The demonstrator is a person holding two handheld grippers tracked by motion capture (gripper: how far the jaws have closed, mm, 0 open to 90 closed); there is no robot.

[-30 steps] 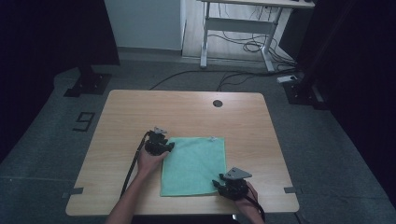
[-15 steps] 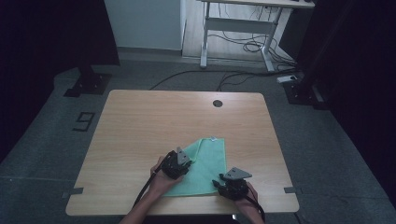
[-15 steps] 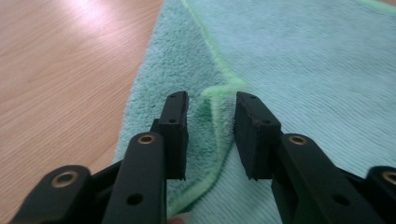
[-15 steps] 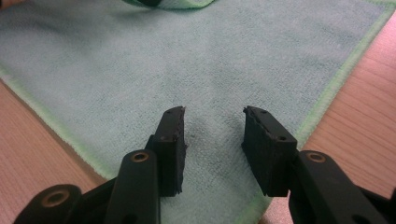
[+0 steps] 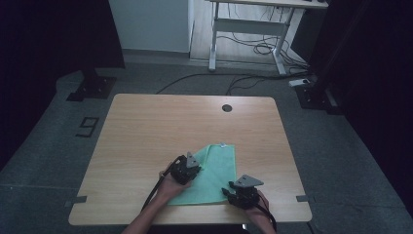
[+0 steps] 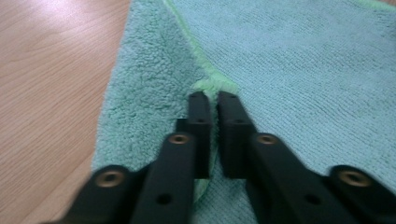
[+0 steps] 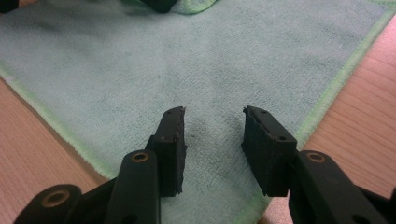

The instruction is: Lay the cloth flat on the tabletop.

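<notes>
The left hand-held gripper has carried the cloth's far left corner in toward the middle since a second ago, when the green cloth lay flat and square; that corner is now folded over, showing a fluffier underside beside the finer-ribbed top. Its jaws have just been closing and are now pressed together on the lime-stitched hem. The cloth is soft terry, lying on the pale wood-grain worktop near its front edge. The right hand-held gripper has kept its place at the cloth's near right corner, black ridged jaws spread apart above the fabric, pinching nothing.
</notes>
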